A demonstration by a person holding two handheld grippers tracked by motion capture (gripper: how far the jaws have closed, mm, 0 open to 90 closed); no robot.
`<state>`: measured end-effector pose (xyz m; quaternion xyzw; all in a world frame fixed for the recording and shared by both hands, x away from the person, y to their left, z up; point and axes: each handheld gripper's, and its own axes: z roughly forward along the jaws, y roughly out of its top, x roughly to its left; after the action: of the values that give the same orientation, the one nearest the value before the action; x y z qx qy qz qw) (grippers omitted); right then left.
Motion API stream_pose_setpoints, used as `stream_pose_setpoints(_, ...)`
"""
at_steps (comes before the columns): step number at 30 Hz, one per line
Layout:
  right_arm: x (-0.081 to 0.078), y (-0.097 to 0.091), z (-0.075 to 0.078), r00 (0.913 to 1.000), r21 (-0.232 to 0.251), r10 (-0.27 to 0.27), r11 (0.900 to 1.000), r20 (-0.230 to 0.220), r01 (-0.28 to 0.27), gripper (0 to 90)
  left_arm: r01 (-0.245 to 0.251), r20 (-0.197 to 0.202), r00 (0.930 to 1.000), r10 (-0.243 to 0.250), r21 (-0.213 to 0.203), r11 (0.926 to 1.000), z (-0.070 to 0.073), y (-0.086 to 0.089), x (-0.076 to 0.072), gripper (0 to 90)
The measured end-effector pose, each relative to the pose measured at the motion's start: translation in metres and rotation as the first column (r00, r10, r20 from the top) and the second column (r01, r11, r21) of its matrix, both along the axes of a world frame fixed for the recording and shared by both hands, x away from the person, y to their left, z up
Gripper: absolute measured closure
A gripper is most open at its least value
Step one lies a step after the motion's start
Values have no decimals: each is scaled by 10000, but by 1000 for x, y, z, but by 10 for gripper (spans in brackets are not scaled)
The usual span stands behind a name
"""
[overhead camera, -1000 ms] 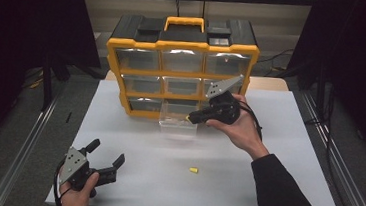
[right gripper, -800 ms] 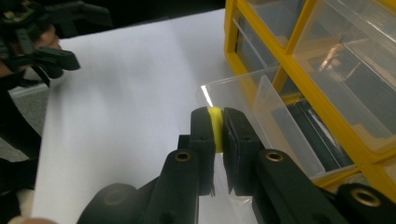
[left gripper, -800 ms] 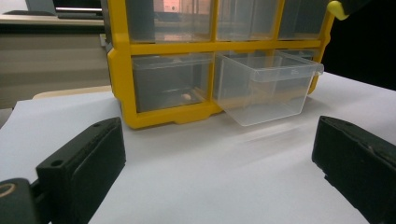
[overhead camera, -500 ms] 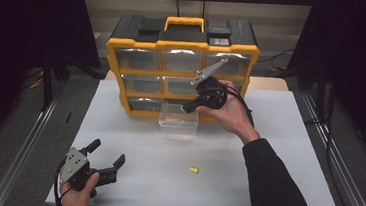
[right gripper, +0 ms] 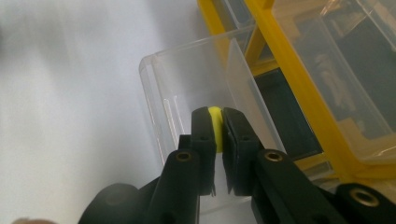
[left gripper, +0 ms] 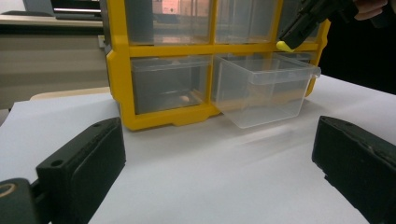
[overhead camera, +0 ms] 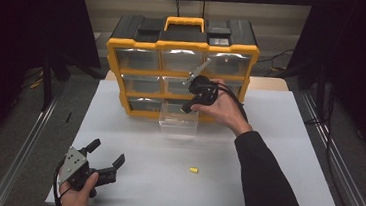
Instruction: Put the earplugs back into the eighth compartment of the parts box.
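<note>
Item: right gripper (overhead camera: pixel 189 107), clamping yellow piece (right gripper: pixel 215 122), newly carried over pulled-out clear drawer (overhead camera: pixel 178 118) at twelve o'clock; drop pending. Left gripper (overhead camera: pixel 105 157) wide, empty.

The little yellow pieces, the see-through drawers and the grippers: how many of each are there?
Yellow pieces: 2, one on the table, one pinched in the right gripper.
Clear drawers: 9 in the yellow cabinet, one pulled-out drawer among them.
Grippers: 2, the left gripper and the right gripper.
Total: 13.
</note>
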<state>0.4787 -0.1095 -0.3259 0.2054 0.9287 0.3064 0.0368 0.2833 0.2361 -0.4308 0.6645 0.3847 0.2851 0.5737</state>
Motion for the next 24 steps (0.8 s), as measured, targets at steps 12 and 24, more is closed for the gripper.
stream_pose_setpoints(12, 10, 5, -15, 9990, -836, -154, 9964, -424, 118, 823, 11, -7, 10000, -11, -44, 10000, -1, -1, 1, 28)
stream_pose_setpoints(24, 11, 6, -28, 9980, -1081, -288, 9939, -563, 226, 811, -26, 27, 10000, 26, -4, 10000, 0, -1, 0, 28)
